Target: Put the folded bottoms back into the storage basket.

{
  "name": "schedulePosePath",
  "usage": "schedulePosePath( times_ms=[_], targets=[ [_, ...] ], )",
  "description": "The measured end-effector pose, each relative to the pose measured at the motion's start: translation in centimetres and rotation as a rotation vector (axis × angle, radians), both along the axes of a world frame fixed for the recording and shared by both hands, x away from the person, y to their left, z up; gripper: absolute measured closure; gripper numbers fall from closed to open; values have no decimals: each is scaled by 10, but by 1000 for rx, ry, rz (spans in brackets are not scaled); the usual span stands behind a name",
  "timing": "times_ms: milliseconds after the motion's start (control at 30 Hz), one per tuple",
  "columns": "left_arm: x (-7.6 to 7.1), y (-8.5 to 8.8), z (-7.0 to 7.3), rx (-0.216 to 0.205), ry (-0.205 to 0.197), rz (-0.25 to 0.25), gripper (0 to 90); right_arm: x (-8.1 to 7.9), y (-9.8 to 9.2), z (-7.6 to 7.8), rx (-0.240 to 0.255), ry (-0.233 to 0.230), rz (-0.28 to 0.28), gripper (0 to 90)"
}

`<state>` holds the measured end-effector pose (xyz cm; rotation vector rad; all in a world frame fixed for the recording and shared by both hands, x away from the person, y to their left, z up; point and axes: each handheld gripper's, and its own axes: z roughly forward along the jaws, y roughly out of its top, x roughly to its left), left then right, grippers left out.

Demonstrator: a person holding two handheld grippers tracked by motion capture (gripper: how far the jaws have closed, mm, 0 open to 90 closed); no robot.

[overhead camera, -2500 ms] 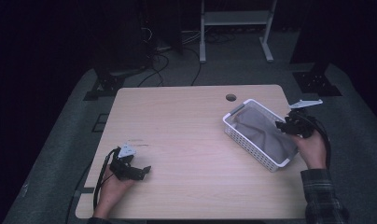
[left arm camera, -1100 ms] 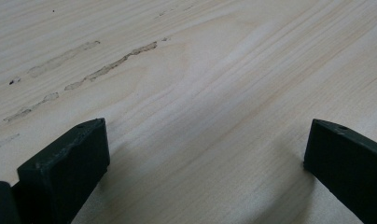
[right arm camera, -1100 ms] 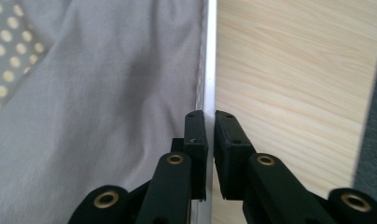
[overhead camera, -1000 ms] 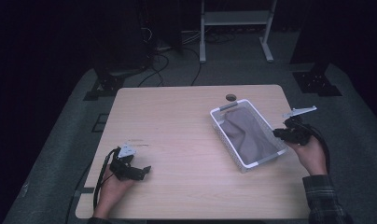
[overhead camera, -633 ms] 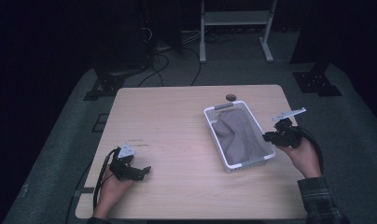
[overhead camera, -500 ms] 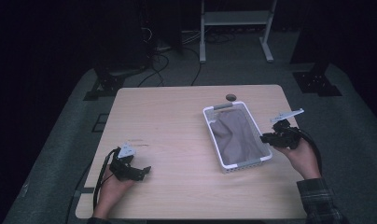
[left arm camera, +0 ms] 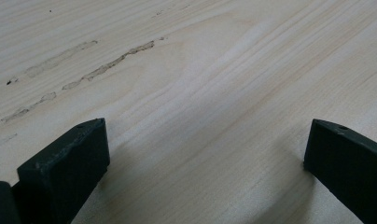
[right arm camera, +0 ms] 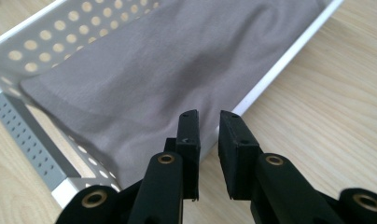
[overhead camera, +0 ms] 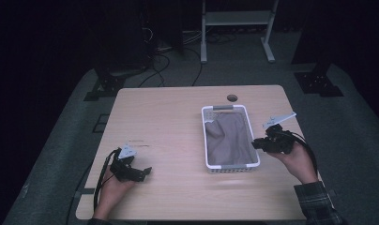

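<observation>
Right gripper pinching the basket rim; left gripper idle.

High view: the white basket (overhead camera: 231, 138) with a grey cloth (overhead camera: 229, 139) in it sits right of centre on the table (overhead camera: 169, 122). The right gripper (overhead camera: 259, 143) meets its right rim; the left gripper (overhead camera: 141, 171) rests near the front left edge. Left gripper view: jaws wide apart over bare wood, holding nothing. Right gripper view: jaws narrow, straddling the basket's long white rim, apparently gripping it. Judged step: positioning the basket. The next move calls for a firm hold on the rim, or for letting go.
</observation>
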<state>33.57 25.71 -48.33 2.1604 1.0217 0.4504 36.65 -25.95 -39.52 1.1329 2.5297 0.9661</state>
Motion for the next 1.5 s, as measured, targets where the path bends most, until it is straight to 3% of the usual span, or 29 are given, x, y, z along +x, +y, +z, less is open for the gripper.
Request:
schedulePosePath(
  times_ms=[233,367,600,767,867,933,1167,1400,1500],
  targets=[
    [0,0,0,0,0,0,0,-3,9,1,-1,-3,31,776],
    [0,0,0,0,0,0,0,-3,5,3,27,-25,24,696],
    [0,0,0,3,1,-3,0,-2,-17,5,79,-93,-70,383],
    [0,0,0,0,0,-2,0,0,-30,-3,53,-106,-150,162],
    [0,0,0,0,0,-2,0,1,-35,-8,47,-113,-187,117],
    [0,0,0,0,0,-3,0,1,-39,-12,43,-121,-221,30],
    [1,0,0,0,0,-9,0,-5,-52,-23,33,-147,-287,0],
    [1,0,0,0,0,-9,0,-13,-61,-38,28,-156,-307,0],
    [1,0,0,0,0,-8,0,-16,-63,-45,37,-140,-310,0]
  ],
)
